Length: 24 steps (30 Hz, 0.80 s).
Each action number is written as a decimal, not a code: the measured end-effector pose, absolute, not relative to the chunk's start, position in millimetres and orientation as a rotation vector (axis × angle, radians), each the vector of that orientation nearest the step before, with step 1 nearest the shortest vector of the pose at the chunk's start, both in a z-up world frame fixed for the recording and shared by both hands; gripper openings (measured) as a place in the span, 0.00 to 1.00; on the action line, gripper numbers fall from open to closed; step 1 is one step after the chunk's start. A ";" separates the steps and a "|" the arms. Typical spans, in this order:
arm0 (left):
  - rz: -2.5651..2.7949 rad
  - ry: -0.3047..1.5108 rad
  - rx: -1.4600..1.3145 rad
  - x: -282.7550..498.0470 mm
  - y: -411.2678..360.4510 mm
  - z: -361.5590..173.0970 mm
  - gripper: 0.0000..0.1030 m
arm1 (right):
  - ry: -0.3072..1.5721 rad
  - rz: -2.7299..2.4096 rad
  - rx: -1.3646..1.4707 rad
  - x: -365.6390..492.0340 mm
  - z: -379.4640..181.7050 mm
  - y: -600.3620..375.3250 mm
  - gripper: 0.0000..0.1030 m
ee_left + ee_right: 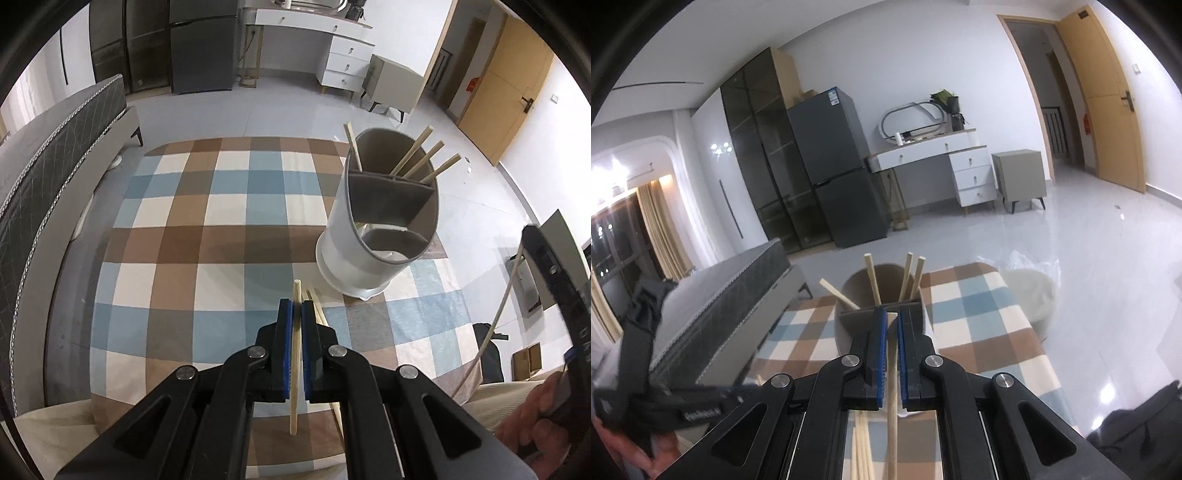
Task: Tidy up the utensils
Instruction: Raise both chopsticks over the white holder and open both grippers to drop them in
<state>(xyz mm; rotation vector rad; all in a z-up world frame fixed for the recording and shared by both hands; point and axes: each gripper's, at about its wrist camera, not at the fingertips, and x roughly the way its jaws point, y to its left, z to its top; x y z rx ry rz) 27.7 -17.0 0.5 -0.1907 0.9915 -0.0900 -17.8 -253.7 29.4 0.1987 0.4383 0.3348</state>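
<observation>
Two chopsticks (295,354) (892,373) gripped (lengthwise), tips forward

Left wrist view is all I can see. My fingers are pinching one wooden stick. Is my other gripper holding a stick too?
Observer: Yes. The right gripper is shut on a pale wooden chopstick.
Operator: Is it near the cup thing?
Observer: It points straight at the white oval utensil holder, which stands just beyond its fingers in the right wrist view.
</observation>
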 end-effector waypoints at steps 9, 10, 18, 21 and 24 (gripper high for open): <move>-0.125 0.957 -0.207 24.4 -10.2 20.2 0.00 | 0.460 0.313 0.193 -16.4 22.6 -250.5 0.05; -0.129 0.954 -0.205 24.9 -10.3 21.9 0.00 | 0.463 0.309 0.191 -15.8 21.5 -249.8 0.05; -0.188 0.928 -0.220 26.0 -8.9 42.8 0.00 | 0.449 0.301 0.195 -10.5 26.8 -243.8 0.05; -0.209 0.905 -0.231 27.9 -6.7 54.4 0.00 | 0.431 0.295 0.195 -6.7 33.7 -243.6 0.05; -0.230 0.886 -0.236 30.8 -6.8 66.2 0.00 | 0.412 0.287 0.210 -0.8 42.7 -245.1 0.05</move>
